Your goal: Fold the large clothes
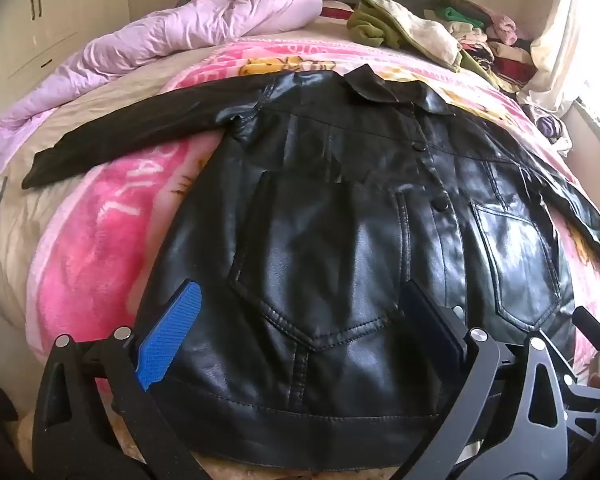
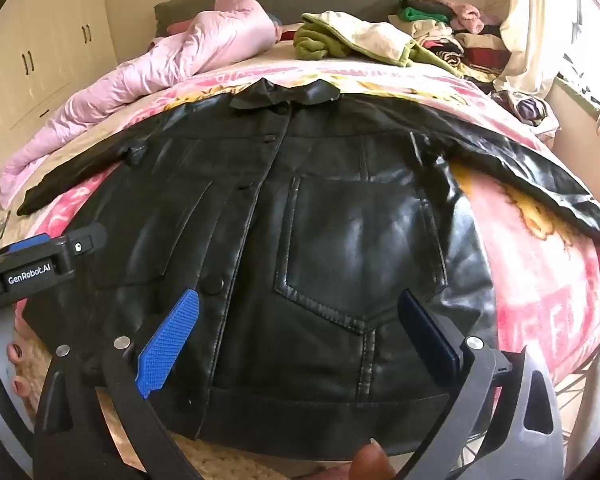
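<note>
A black leather jacket (image 1: 340,216) lies flat and front up on a pink blanket (image 1: 92,240), buttoned, collar far, both sleeves spread out to the sides. My left gripper (image 1: 300,316) is open and empty, hovering over the jacket's lower left pocket near the hem. My right gripper (image 2: 300,316) is open and empty over the lower right pocket of the jacket (image 2: 320,220). The left gripper's body (image 2: 40,260) shows at the left edge of the right wrist view, and the right gripper's frame (image 1: 580,360) at the lower right of the left wrist view.
A crumpled lilac duvet (image 1: 172,32) lies at the bed's far left. A green and cream garment (image 1: 400,28) and a pile of folded clothes (image 1: 484,40) sit at the far right by the curtain (image 1: 560,40). White wardrobe doors (image 1: 52,8) stand left.
</note>
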Demonstrator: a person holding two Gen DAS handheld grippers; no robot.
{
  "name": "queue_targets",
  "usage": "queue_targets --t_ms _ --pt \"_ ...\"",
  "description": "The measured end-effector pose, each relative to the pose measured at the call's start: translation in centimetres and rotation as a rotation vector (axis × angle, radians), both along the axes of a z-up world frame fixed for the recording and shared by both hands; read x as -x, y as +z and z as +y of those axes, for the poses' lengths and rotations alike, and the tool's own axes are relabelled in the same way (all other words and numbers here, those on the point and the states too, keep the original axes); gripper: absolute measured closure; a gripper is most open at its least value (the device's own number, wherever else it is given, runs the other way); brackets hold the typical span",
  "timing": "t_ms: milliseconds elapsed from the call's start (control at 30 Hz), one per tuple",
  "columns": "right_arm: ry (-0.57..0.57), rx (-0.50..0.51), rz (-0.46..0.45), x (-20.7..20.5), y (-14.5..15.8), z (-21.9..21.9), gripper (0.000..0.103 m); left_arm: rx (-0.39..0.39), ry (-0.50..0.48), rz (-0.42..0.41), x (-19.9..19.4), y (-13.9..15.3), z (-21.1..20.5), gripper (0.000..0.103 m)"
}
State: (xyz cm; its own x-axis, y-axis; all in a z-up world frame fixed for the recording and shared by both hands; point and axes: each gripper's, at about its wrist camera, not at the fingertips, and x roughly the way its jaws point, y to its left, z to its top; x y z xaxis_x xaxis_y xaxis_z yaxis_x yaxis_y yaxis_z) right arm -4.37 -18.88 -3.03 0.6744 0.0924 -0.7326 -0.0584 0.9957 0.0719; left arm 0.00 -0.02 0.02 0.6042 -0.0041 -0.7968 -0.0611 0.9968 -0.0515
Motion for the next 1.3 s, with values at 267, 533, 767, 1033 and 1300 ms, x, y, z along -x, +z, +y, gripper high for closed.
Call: queue_targets --t_ms 267,533,767,1033,1300 --pt "-0.023 0.006 -0.025 0.1 0.4 -0.4 0.004 0.003 0.002 -0.007 0.1 -0.3 -0.6 0.009" --pt "-0.02 0.025 -0.025 0.1 0.4 -0.3 0.004 0.006 -0.002 -0.005 0.3 -0.5 -0.7 0.009" --pt "-0.016 0.028 -0.027 -0.1 0.3 -0.1 0.004 0.009 -0.007 -0.005 0.8 -0.6 -1.2 0.009" --pt "-0.014 0.035 -0.038 0.1 0.5 0.2 0.004 0.011 -0.011 -0.001 0.5 0.0 -0.8 0.009" --pt "-0.01 0.033 -0.037 0.0 0.5 0.2 0.004 0.01 -0.01 -0.003 0.5 0.0 -0.8 0.009"
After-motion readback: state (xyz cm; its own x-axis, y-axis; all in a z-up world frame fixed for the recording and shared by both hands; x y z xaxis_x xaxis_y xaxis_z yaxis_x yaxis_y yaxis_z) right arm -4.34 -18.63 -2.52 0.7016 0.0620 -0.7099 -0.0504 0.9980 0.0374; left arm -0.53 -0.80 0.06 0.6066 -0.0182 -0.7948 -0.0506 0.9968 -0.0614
